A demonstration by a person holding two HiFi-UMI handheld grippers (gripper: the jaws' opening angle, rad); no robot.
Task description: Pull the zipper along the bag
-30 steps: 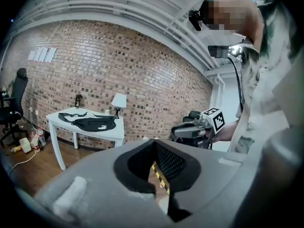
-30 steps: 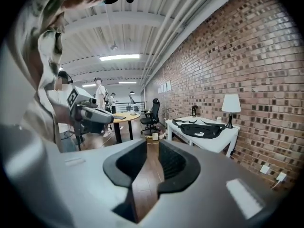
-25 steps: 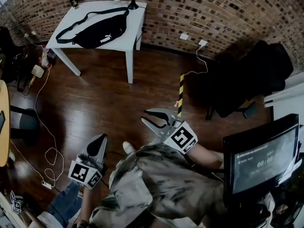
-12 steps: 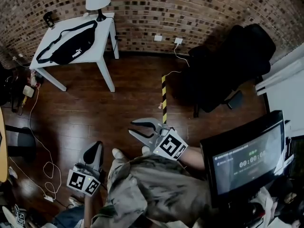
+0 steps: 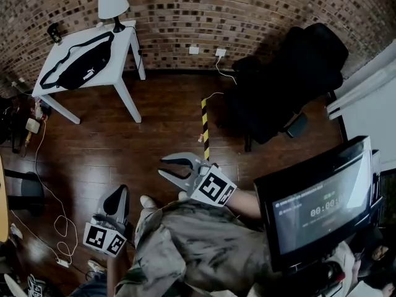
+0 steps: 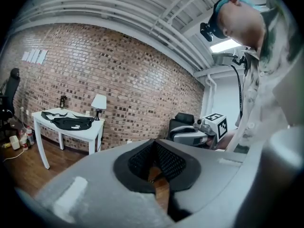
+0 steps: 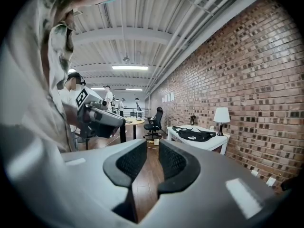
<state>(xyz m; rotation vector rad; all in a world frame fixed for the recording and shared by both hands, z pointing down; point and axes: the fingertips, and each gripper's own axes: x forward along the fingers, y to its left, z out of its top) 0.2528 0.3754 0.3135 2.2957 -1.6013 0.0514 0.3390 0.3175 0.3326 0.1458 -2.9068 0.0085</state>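
Black bag (image 5: pixel 77 67) w/ long strap looped round it lay flat on the white table (image 5: pixel 124 42) at far left, next to the brick wall (image 5: pixel 260 8); zip too small to make out. It sat well apart from both grippers, which were held low by the person's torso. The left gripper (image 5: pixel 117 198) had its jaws closed tip to tip, nothing btwn them. The right gripper (image 5: pixel 166 167) had its jaws apart & empty, only floor seen thru the gap. A lamp (image 5: pixel 111 4) stood at the table's back corner near the bag's end. Btwn person & table the wood floor (image 5: pixel 154 116) was open. A yellow/black striped strip (image 5: pixel 205 129) lay ahead of the right gripper, w/ an office chair (image 5: pixel 291 73) to the right, a monitor (image 5: pixel 318 203) close at right and cables (image 5: pixel 46 159) along the left edge.
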